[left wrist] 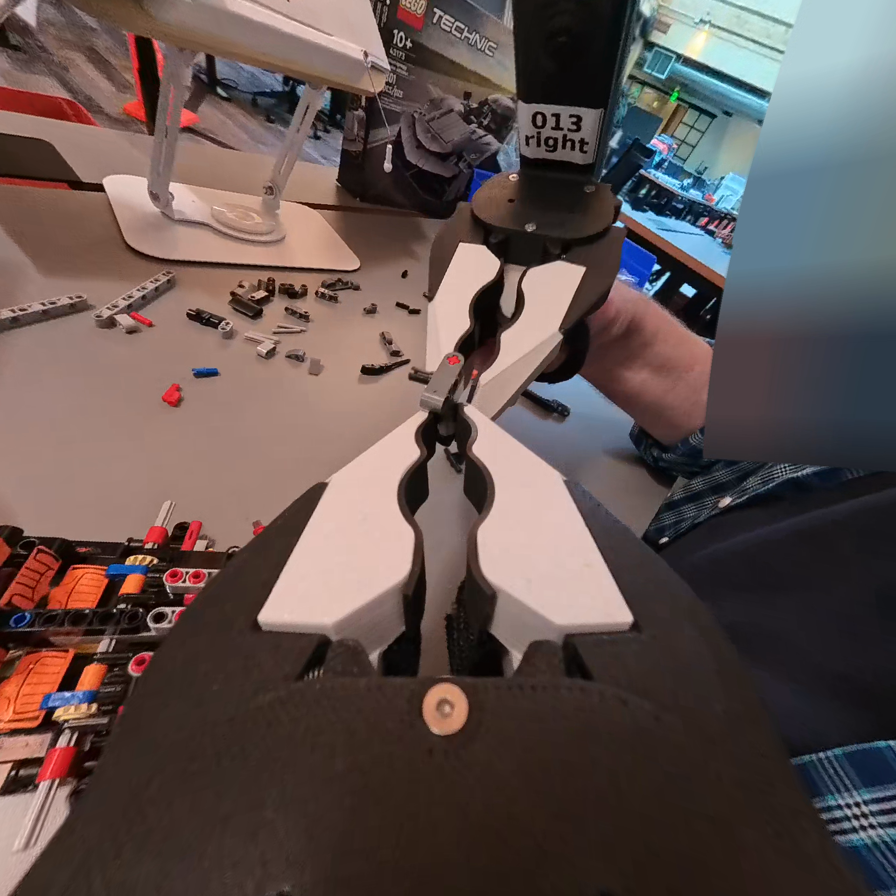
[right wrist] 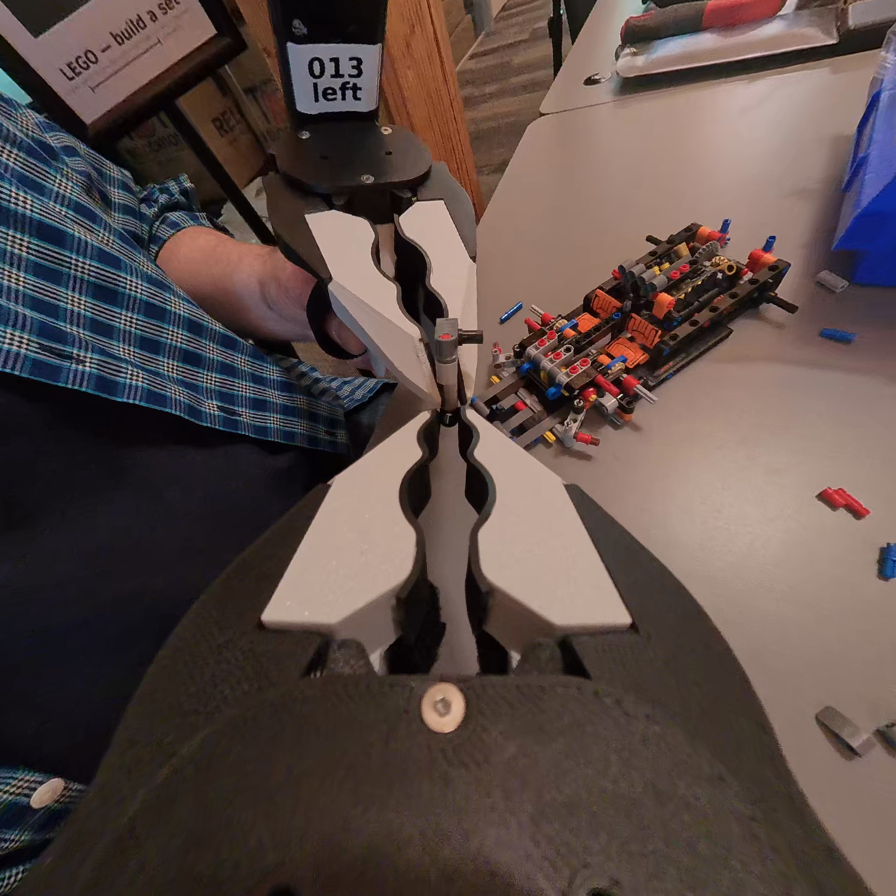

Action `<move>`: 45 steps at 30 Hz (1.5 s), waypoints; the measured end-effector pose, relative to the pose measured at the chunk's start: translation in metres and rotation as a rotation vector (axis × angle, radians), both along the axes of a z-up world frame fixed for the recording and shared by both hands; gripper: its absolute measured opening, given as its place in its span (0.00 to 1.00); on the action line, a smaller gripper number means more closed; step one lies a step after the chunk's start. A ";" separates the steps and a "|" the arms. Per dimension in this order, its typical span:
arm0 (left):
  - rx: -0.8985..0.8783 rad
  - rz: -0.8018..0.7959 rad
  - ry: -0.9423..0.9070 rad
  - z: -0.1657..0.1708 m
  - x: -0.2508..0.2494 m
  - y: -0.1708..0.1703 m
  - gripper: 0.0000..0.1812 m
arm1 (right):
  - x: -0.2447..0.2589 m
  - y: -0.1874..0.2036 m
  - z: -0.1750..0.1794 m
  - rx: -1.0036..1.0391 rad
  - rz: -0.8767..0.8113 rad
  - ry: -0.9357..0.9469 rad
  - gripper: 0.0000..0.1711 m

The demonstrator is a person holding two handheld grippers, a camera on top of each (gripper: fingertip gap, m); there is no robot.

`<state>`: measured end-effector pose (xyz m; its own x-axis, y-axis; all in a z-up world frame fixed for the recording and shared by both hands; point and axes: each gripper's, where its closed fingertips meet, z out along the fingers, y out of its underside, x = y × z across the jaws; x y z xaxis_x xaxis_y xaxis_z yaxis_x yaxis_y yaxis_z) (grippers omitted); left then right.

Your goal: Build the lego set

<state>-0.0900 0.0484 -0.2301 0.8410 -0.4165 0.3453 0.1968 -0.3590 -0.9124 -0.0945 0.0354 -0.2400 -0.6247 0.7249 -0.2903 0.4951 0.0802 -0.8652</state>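
Above the grey table, both claws meet tip to tip, each clamped on one small grey piece

Left gripper and right gripper meet tip to tip, jaws nearly closed, each pinching one end of a small piece; bare hand grips the right handle.

– What colours did the model at two o'clock have?
– Black, with orange seats and red, blue, yellow pins.
– And the sleeve at nine?
– Blue and white plaid. The table was grey.
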 end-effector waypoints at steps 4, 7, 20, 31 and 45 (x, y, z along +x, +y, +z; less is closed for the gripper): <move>0.006 0.015 -0.011 0.002 -0.003 -0.002 0.07 | 0.001 -0.001 0.003 -0.042 0.035 0.001 0.03; 0.013 0.017 -0.058 0.005 -0.007 -0.005 0.08 | 0.003 -0.001 0.002 -0.073 0.069 -0.011 0.03; 0.024 0.014 -0.105 0.010 -0.001 -0.006 0.03 | 0.004 -0.005 -0.001 -0.073 0.121 -0.032 0.03; 0.024 0.027 -0.117 0.012 -0.004 -0.004 0.03 | 0.003 -0.002 0.003 -0.076 0.091 -0.013 0.04; 0.083 -0.037 -0.148 0.026 -0.004 -0.007 0.03 | 0.004 0.001 0.018 -0.108 0.092 0.016 0.09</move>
